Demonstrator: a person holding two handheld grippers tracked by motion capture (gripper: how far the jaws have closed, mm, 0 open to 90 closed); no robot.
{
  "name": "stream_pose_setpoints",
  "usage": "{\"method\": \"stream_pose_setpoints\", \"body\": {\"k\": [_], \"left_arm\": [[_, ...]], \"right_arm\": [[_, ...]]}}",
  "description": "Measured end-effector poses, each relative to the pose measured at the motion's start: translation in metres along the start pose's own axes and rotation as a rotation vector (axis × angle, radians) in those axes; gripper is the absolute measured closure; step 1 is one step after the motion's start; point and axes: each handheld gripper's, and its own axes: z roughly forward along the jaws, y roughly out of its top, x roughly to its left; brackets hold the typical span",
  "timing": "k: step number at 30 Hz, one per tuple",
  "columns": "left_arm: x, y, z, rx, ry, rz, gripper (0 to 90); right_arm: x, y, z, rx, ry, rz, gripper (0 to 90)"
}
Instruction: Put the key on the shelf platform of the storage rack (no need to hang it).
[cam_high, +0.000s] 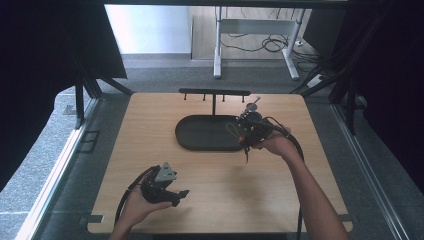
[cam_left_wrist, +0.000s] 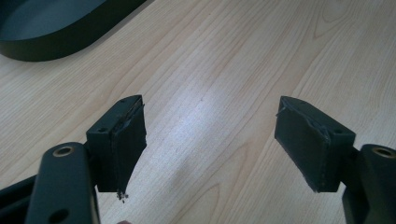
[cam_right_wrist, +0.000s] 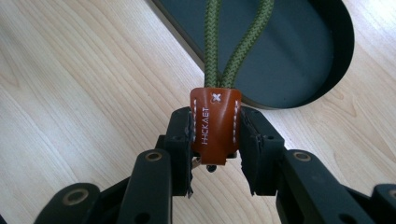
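surface: wood table, black oval tray mid-table, hook rack behind it
right gripper: clenched on brown leather tab of a keychain; green cord loop sticks out ahead, over the tray
keychain location: held off the table at the tray's right end, below the rack
left gripper: released, jaws wide, nothing between, low over bare table near front edge
risk 1: grip is on the smooth tab only; could slip or twist out if the hand swings
risk 2: floppy loop may miss a hook or snag the rack
risk 3: trailing cable may drag on the tray
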Motion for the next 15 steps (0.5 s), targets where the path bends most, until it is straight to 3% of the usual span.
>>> {"method": "stream_pose_setpoints", "body": {"k": [15], "left_arm": [[0.0,0.001,-0.002,-0.01,0.001,0.002,25.5]], "right_arm": [[-0.003,0.02,-0.001,0.006,-0.017,-0.017,66.7]]}}
